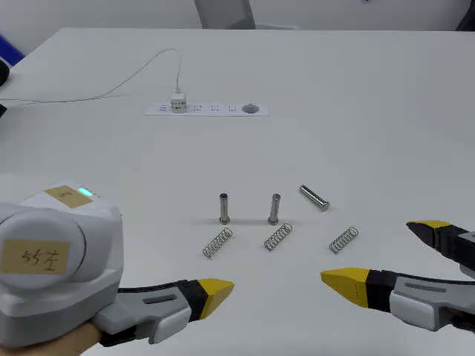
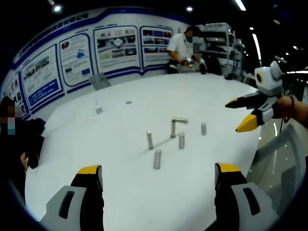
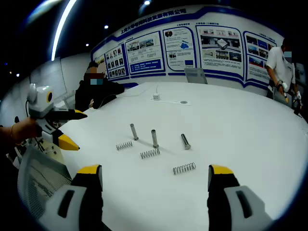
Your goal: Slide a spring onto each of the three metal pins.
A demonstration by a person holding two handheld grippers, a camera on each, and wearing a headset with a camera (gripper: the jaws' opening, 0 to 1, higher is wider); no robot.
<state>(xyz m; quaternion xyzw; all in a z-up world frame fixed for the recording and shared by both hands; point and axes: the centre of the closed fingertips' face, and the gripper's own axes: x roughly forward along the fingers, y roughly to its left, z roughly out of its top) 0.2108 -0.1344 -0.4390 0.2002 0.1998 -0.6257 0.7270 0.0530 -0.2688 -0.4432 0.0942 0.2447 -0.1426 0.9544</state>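
The left gripper [image 2: 158, 169] hovers near left, jaws spread and empty; the right gripper [image 1: 378, 254] near right, likewise spread; three springs [image 1: 278, 236] lie in a row on the table [image 1: 386, 111]; just beyond, two upright pins [image 1: 223, 208]; the third pin [image 1: 314, 197] lies flat, far right.

Open table [image 1: 356, 89] lies before pins [image 1: 223, 208] and springs [image 1: 278, 236]; power strip [image 1: 215, 109] well behind.

Left gripper [image 2: 159, 169] jaws spread wide, right gripper [image 1: 382, 254] jaws equally wide
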